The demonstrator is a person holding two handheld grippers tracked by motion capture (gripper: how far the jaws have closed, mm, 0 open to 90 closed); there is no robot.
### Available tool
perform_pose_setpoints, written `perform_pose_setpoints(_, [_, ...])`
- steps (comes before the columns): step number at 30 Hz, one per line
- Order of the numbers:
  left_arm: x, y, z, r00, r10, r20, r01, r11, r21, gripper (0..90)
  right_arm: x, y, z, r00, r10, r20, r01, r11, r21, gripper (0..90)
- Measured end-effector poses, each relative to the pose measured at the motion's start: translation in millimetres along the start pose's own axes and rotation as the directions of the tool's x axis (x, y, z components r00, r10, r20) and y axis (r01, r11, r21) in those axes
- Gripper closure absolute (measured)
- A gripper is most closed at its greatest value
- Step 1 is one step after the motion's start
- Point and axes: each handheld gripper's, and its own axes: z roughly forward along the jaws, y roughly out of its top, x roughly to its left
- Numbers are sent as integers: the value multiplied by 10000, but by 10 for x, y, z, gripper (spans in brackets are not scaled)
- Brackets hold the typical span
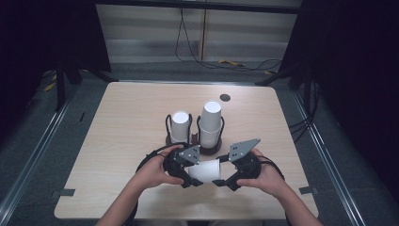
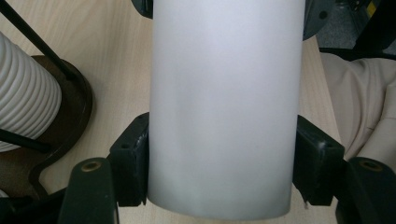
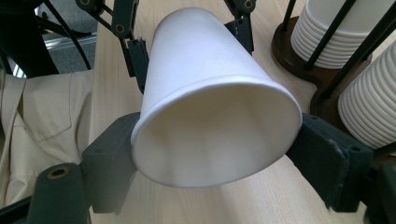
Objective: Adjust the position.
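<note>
Cup (image 1: 205, 171) held sideways just above the table (image 1: 122, 127), between both hands, in front of the two cup stacks (image 1: 210, 123). Left gripper (image 2: 219, 172) clamped on the cup's body. Right gripper (image 3: 217, 154) straddles the rim; contact there unclear.

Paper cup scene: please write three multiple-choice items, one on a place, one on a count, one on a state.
1. Where is the paper cup?
A on the floor
B between the left gripper and right gripper, above the table
C on a stack

2. How many cup stacks stand in holders?
A two
B four
C none

3. The left gripper is:
A wide open, empty
B shut on the paper cup
C lying on the table

Answers:
1 B, it lies sideways between them.
2 A, a short stack and a tall stack.
3 B, its pads press the cup's sides.
</note>
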Motion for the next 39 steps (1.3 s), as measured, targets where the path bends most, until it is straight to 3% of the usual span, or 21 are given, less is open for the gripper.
perform_pose_setpoints(4, [23, -25, -23, 9998, -160, 138, 164, 9994, -292, 327, 5, -9, 1, 9999, 19, 110, -18, 10000, -45, 166])
perform_pose_setpoints(9, [51, -61, -68, 9996, -243, 130, 249, 9984, -515, 327, -11, -50, -26, 9994, 275, 207, -263, 9981, -565, 153])
perform_pose_setpoints(13, [71, -93, -82, 9989, -403, 255, 426, 9943, -981, 326, -27, -89, -50, 9978, 647, 125, -631, 9929, -1007, 136])
perform_pose_setpoints(18, [94, -117, -89, 9977, -586, 331, 625, 9892, -1322, 325, -31, -125, -61, 9971, 732, 195, -701, 9892, -1288, 138])
perform_pose_setpoints(27, [104, -126, -115, 9969, -657, 426, 720, 9829, -1697, 324, -29, -181, -54, 9956, 928, 142, -895, 9841, -1531, 136])
perform_pose_setpoints(35, [116, -144, -131, 9941, -935, 557, 1033, 9715, -2132, 325, -27, -237, -22, 9947, 1019, 121, -987, 9824, -1588, 138])
perform_pose_setpoints(37, [118, -134, -139, 9953, -794, 554, 892, 9748, -2047, 324, -26, -245, -10, 9948, 1014, 80, -987, 9812, -1658, 141])
perform_pose_setpoints(39, [109, -127, -141, 9945, -865, 589, 973, 9713, -2169, 324, -24, -254, 9, 9948, 1023, 40, -1001, 9808, -1671, 145])
